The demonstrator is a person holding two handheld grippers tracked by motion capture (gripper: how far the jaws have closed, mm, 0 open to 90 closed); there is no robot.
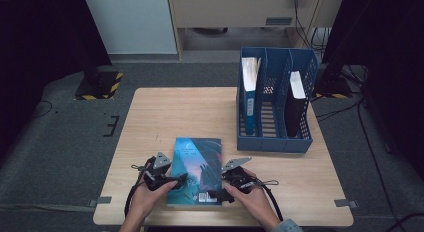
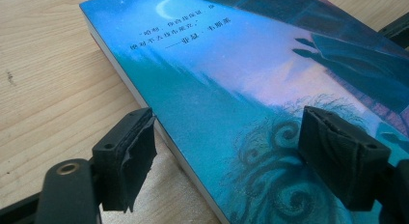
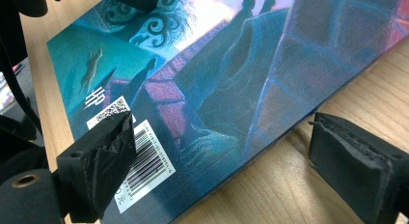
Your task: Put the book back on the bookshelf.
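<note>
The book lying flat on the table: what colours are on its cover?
Mostly blue and teal with purple, clearest in the left gripper view.

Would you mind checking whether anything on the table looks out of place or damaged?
Nothing is damaged. The blue book lies flat, back cover up, while two other books stand in the blue file rack. The middle slot stands empty.
</note>
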